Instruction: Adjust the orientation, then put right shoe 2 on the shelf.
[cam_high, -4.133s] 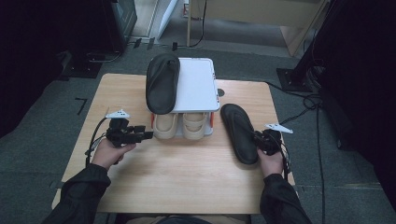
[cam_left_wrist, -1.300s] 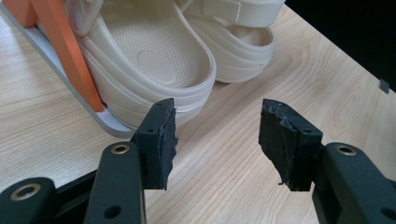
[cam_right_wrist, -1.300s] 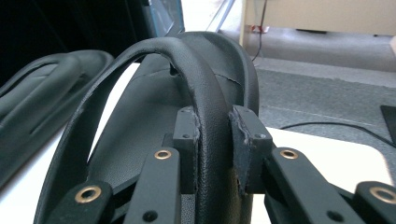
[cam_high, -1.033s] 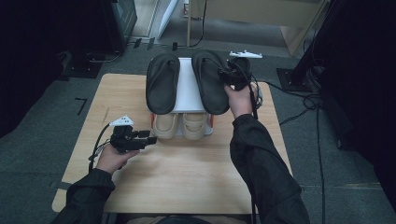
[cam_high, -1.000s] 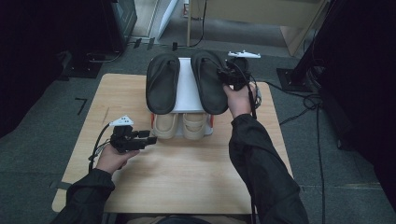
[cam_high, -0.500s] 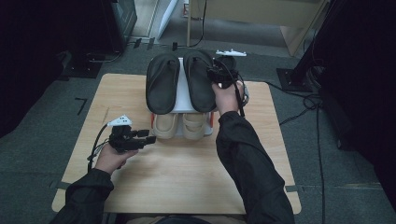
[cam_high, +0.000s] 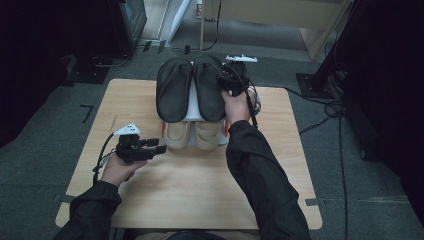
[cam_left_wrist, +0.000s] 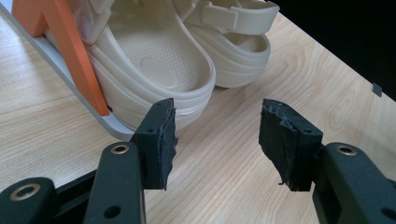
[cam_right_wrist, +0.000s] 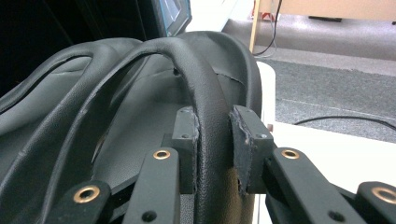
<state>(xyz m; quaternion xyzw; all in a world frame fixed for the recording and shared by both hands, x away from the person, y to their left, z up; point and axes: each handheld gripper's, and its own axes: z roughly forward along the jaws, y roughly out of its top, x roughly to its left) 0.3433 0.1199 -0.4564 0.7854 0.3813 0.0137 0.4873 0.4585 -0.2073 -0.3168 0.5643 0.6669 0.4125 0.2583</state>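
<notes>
We see the right black slide sandal (cam_high: 209, 87) lying on the upper tier of a white two-tier shoe rack (cam_high: 191, 107) at the far side of the desk (cam_high: 200, 190), just beside the left black slide sandal (cam_high: 174, 89), the two soles running away from the person. In the right gripper view the sandal's curved strap (cam_right_wrist: 205, 112) passes between the jaws, and both pads press against it, so the right gripper (cam_high: 229, 81) is clenched on that strap at the sandal's outer edge. On the lower tier, under the black pair, sits a pair of beige clogs (cam_high: 192, 135), their rounded ends facing the person; an orange rack support (cam_left_wrist: 70, 51) stands next to them in the left gripper view. The left gripper (cam_high: 150, 148) hangs low over the desk in front of the rack, near the clogs but apart from them, its jaws released and parted with bare wood between the pads. Grey carpet and cables surround the desk.
</notes>
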